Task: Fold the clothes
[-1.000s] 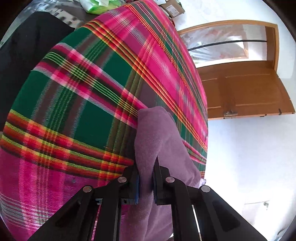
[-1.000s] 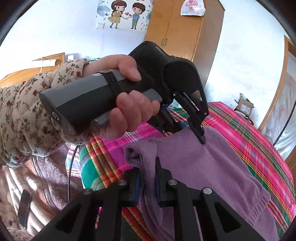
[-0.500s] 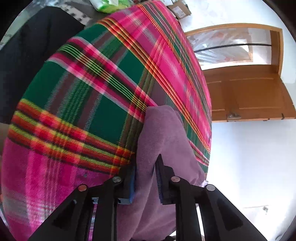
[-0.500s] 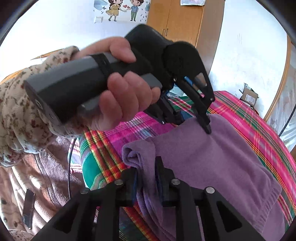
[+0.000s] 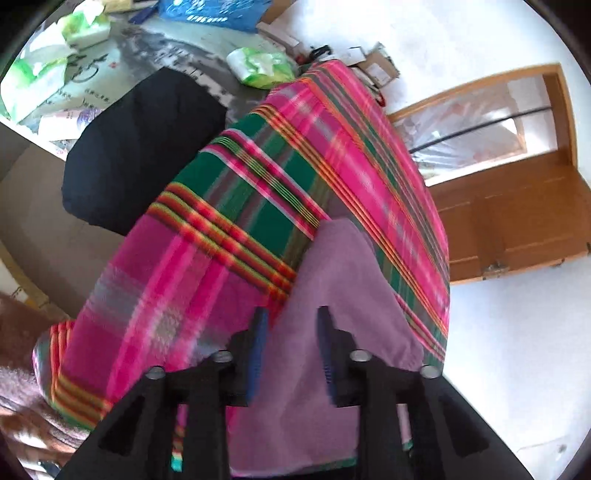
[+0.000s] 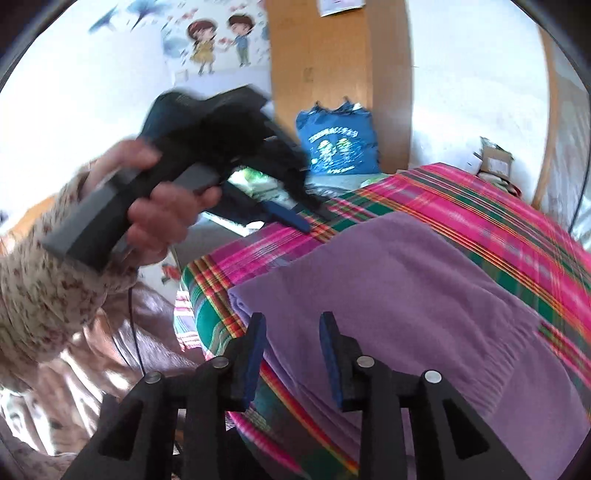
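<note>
While both tools gape, the purple garment [image 6: 399, 295] lies flat, long axis running toward the door [image 5: 517, 221].

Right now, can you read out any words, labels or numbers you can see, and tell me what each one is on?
None can be read.
Blue bag: pale print, too blurred.
Table cover: dark handwritten-style characters, too small.
Paper on wardrobe: cut off, illegible.
Cardboard box: label unreadable.

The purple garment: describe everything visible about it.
The purple garment is plain mauve, soft and fleecy-looking, with no print. It lies folded and flat on the plaid cloth, one folded edge toward the right gripper. That gripper's open fingers frame it without pinching; the left gripper is open too.
</note>
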The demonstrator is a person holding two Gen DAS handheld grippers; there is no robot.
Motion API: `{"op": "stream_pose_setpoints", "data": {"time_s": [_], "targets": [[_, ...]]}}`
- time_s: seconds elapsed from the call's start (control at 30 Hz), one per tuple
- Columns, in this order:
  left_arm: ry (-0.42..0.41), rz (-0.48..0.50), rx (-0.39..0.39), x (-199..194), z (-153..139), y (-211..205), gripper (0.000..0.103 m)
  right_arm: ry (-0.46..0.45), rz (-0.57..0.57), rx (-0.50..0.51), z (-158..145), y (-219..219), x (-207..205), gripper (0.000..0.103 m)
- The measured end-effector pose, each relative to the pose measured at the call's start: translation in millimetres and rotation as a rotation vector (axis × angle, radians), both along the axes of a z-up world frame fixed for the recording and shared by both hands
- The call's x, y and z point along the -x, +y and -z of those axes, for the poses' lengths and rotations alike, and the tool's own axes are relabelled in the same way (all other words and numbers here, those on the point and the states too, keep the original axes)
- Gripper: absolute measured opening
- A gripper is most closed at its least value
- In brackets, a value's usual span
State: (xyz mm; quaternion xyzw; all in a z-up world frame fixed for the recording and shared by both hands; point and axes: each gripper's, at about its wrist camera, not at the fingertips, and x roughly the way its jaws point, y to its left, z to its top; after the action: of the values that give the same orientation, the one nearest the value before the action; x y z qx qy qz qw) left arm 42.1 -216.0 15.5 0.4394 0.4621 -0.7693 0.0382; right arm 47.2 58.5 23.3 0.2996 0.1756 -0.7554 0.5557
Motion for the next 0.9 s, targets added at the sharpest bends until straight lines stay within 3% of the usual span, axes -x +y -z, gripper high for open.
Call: {"op": "stream_pose_setpoints", "data": {"time_s": [0.1,0.2,0.27,0.43,0.73,0.9], "targets": [[0.053,0.027,0.068,-11,-19,27,0.033,-0.016,0.078,0.04,-12,35,12,0.033],[0.094,0.072,0.1,-12,-33,62,0.035,-0.007,0.229,0.064,-18,84,34,0.033],[0.109,0.156,0.108,-1,-37,92,0.04,0.012,0.354,0.066,-20,119,51,0.033],[0.144,0.37,0.127,26,-46,166,0.04,0.052,0.682,0.055,-22,211,82,0.033],[0.117,0.636,0.185,61,-23,276,0.04,0.096,1.163,0.007,-12,349,106,0.033],[0.097,0.696,0.207,69,-17,305,0.04,0.099,1.284,-0.034,-4,390,122,0.036]]}}
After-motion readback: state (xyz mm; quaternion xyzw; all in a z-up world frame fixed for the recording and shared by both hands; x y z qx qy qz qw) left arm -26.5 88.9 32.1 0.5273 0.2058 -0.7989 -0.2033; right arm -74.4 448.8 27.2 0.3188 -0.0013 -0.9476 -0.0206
